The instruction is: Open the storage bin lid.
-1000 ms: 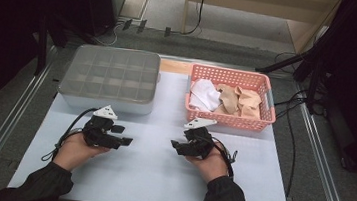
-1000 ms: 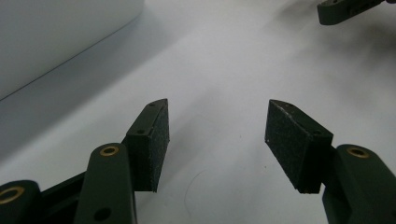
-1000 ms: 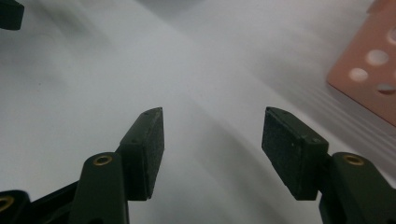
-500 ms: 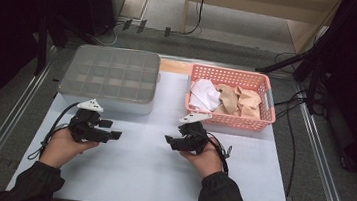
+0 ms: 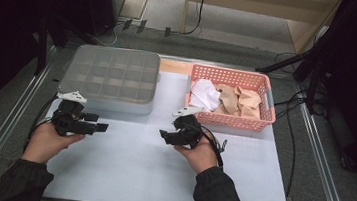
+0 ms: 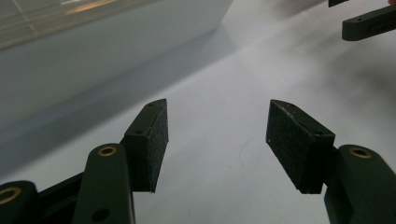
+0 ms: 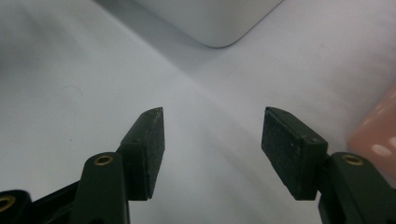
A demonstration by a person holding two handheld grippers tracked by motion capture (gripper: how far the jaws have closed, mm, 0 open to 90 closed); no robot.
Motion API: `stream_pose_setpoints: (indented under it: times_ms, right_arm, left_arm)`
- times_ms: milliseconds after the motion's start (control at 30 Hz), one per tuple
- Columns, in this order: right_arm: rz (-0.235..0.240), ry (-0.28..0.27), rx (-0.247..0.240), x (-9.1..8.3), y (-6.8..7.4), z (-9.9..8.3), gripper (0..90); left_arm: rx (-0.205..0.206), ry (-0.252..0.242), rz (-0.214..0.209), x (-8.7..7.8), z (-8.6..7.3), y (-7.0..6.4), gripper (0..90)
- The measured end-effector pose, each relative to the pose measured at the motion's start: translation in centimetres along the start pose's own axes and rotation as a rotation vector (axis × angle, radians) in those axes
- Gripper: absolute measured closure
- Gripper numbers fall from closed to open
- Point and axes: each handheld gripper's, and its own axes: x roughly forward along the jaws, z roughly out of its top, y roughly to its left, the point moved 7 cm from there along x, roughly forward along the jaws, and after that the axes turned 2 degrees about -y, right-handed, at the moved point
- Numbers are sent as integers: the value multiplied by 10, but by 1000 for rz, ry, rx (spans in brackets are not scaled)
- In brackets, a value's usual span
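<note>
Over the white tabletop (image 5: 134, 171), my left gripper (image 5: 101, 127) hangs open and holds nothing, just in front of the grey lidded compartment box (image 5: 111, 77). In the left gripper view the jaws stand wide apart around my left gripper (image 6: 217, 135), with the box wall (image 6: 93, 60) at upper left. My right gripper (image 5: 163, 134) is open too, near the front left corner of the pink basket (image 5: 259, 123), which holds white cloth (image 5: 205, 94) and beige cloth (image 5: 239, 101). The right gripper view has my right gripper (image 7: 212, 140) with nothing between its pads, a box corner (image 7: 215, 23) ahead and the basket edge (image 7: 378, 130) at right.
Metal rails (image 5: 11, 118) run along both sides of the table. Black cables (image 5: 292, 122) trail off the right side. The other gripper's jaw tips (image 6: 369, 23) show at the top right of the left gripper view.
Both hands have shifted left and toward the far side, closer to the box and basket. The left gripper now sits near the box's front left corner.
</note>
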Motion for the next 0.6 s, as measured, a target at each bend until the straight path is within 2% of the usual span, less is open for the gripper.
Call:
stream_pose_setpoints:
  times_ms: [67,233,267,333,467,533,600]
  right_arm:
    - [2,4,11,1,-2,6,410]
    - [-3,8,1,2,-5,21,410]
    - [-6,8,-1,2,-6,24,410]
    - [-8,3,-4,1,-7,36,409]
    - [-8,-10,-16,1,-8,47,407]
    - [-11,-9,-16,1,-9,56,407]
    - [-11,-8,-15,1,-10,59,407]
  left_arm:
    - [-8,-5,0,-2,4,3,408]
    - [-11,-11,7,-4,12,10,429]
    - [-12,-7,23,-4,13,12,429]
    - [-18,9,19,-4,18,17,433]
    - [-17,-7,25,-11,29,21,433]
    - [-10,-14,22,-16,35,23,452]
    - [13,-26,35,-21,41,26,469]
